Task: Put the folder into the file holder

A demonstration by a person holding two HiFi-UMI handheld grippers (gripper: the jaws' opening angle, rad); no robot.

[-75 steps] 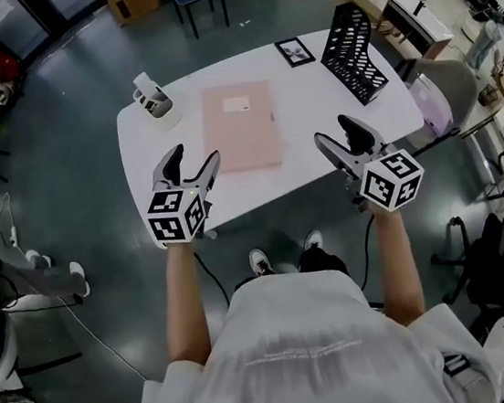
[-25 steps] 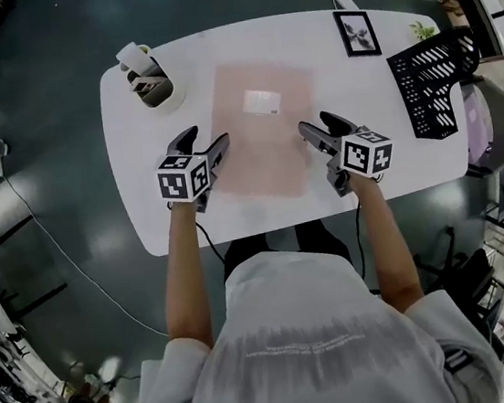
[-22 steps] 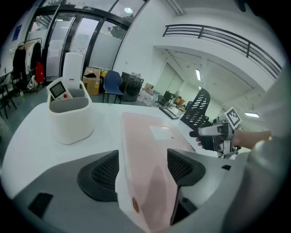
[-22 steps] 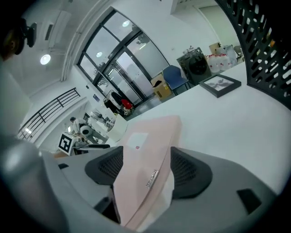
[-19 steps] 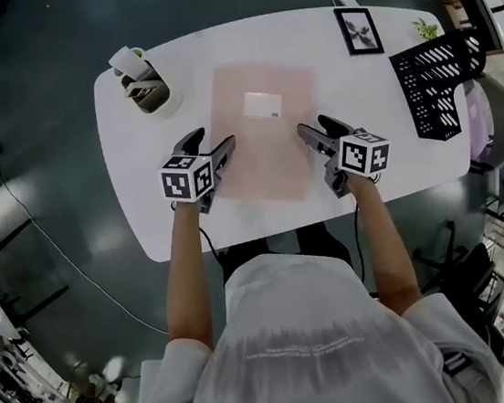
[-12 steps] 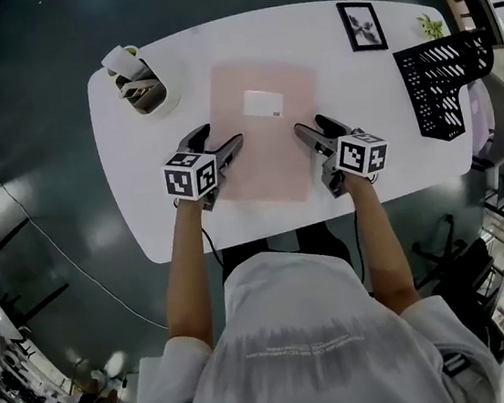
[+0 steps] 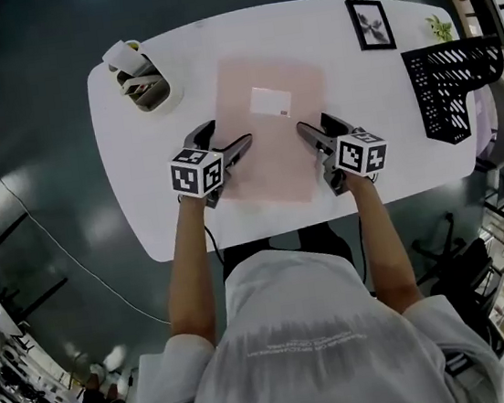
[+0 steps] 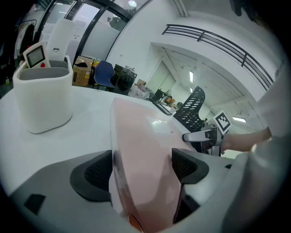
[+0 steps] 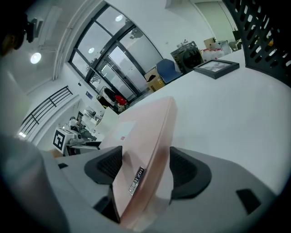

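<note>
- Grasp step: the flat pink folder (image 7: 272, 129) lies on the white table (image 7: 385, 160).
- Each straddles a folder edge: left tongs (image 7: 225, 137) opening, right tongs (image 7: 316, 126) apart.
- Next, likely: clamp, then carry to the black mesh file holder (image 7: 453, 86).

1 table (image 7: 169, 198) holds 1 folder (image 7: 271, 133), 1 file holder (image 7: 454, 91), 1 frame (image 7: 370, 24), 1 cup (image 7: 172, 94).

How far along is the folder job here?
Nothing filed yet. The pink folder lies flat on the table. Its side edges sit between the jaws of the left gripper, which are opening, and the right gripper; neither clamps. Lifting and slotting into the black file holder remain.
</note>
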